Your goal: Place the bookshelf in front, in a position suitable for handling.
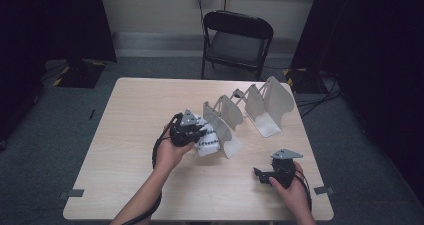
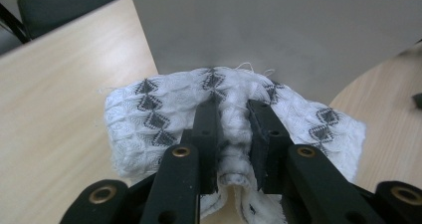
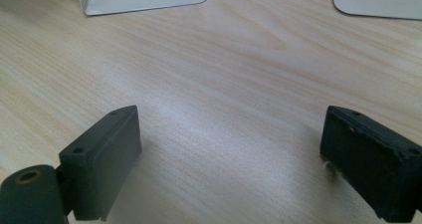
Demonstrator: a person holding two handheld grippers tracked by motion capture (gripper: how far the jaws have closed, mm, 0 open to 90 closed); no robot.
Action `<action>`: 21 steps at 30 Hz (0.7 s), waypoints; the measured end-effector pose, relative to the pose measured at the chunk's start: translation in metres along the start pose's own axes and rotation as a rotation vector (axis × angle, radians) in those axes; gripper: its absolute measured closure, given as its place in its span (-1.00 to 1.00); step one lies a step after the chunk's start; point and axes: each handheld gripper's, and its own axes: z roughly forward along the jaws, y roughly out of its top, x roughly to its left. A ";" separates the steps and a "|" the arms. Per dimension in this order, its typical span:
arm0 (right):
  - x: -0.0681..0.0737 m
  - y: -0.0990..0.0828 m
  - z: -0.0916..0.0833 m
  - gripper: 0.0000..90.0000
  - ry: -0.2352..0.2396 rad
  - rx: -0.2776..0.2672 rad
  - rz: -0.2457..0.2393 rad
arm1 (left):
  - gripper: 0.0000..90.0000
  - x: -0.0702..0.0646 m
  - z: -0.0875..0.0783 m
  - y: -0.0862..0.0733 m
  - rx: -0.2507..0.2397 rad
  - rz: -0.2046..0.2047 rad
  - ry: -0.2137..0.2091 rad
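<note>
The left gripper [image 2: 233, 134] pinches a white cloth [image 2: 149, 114] just before the rack [image 2: 278, 30], probably to be set down there; the right gripper [image 3: 229, 159] rests with jaws wide apart.

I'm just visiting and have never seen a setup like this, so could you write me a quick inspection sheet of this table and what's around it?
Surface: light wood table, bare apart from the items below.
Job's things: white cloth with dark diamond pattern, bunched against the nearest panel of a white folding rack that zigzags across the table.
Clutter: nothing seen.
Grippers: left gripper shut on a fold of the cloth; right gripper open, low over bare wood, nothing between its jaws.
Cables: black cable trailing from the left gripper along the forearm; more cables on the floor at right.
Surroundings: black folding chair behind the table, grey carpet, dark curtains, wall socket.
</note>
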 end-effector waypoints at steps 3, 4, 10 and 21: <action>0.000 0.000 0.000 -0.81 0.000 0.000 0.000 | 0.67 0.000 0.009 -0.010 0.024 -0.007 -0.003; 0.000 0.000 0.000 -0.81 0.000 0.000 0.000 | 0.67 0.000 0.011 -0.012 0.033 -0.011 -0.003; 0.000 0.000 0.000 -0.81 0.000 0.000 0.000 | 0.66 0.000 0.025 -0.028 0.065 -0.028 -0.009; 0.000 0.000 0.000 -0.81 0.001 -0.001 0.000 | 0.64 -0.003 0.015 -0.042 0.070 -0.037 -0.024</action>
